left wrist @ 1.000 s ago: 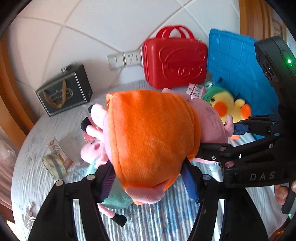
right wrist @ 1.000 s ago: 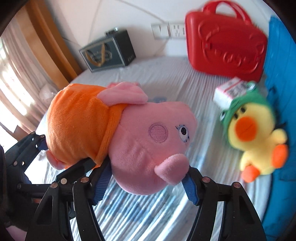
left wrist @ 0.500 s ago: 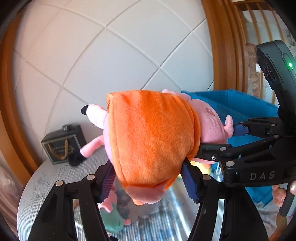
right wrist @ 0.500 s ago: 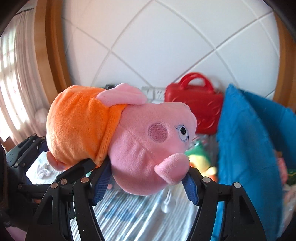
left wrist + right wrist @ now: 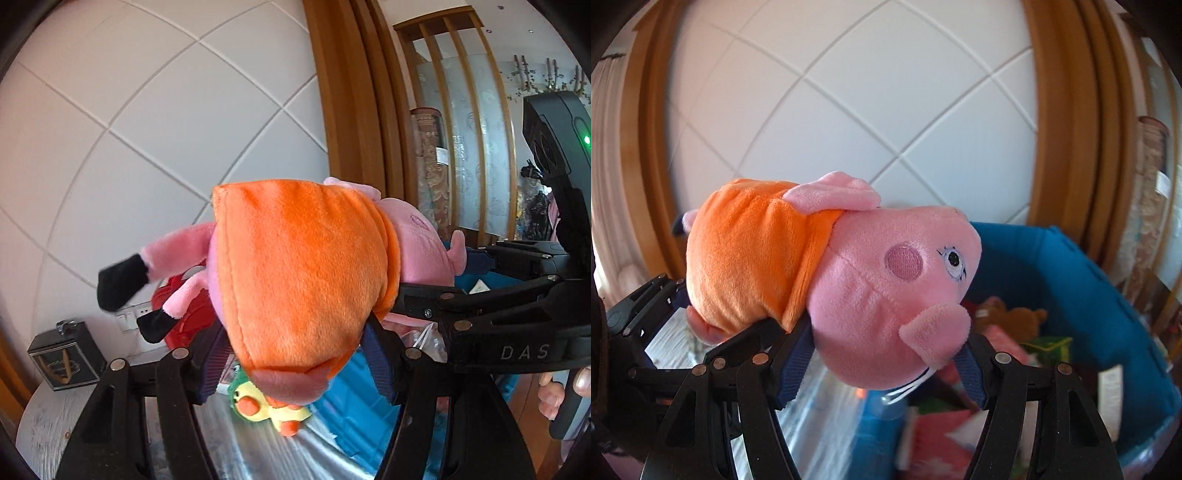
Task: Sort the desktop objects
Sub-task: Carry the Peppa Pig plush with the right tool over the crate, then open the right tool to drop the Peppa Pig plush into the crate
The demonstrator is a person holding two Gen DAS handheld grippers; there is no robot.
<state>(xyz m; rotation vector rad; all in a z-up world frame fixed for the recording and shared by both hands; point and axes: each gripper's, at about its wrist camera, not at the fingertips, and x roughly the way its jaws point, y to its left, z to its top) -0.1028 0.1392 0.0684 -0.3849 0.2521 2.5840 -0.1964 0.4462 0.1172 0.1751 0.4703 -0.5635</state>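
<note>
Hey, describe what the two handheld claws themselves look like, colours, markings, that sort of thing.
Both claws are matte black plastic linkages with round silver rivets at the pivots and dark blue ribbed pads on the fingers. The left claw shows this up close. The right claw, seen from the side, carries pale "DAS" lettering and a boxy black housing with a small green light. No cables or sleeves are visible.

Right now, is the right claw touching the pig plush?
Touching. In the right wrist view the right claw has both blue pads pressed into the pig plush at its head, which sits clamped between them.
</note>
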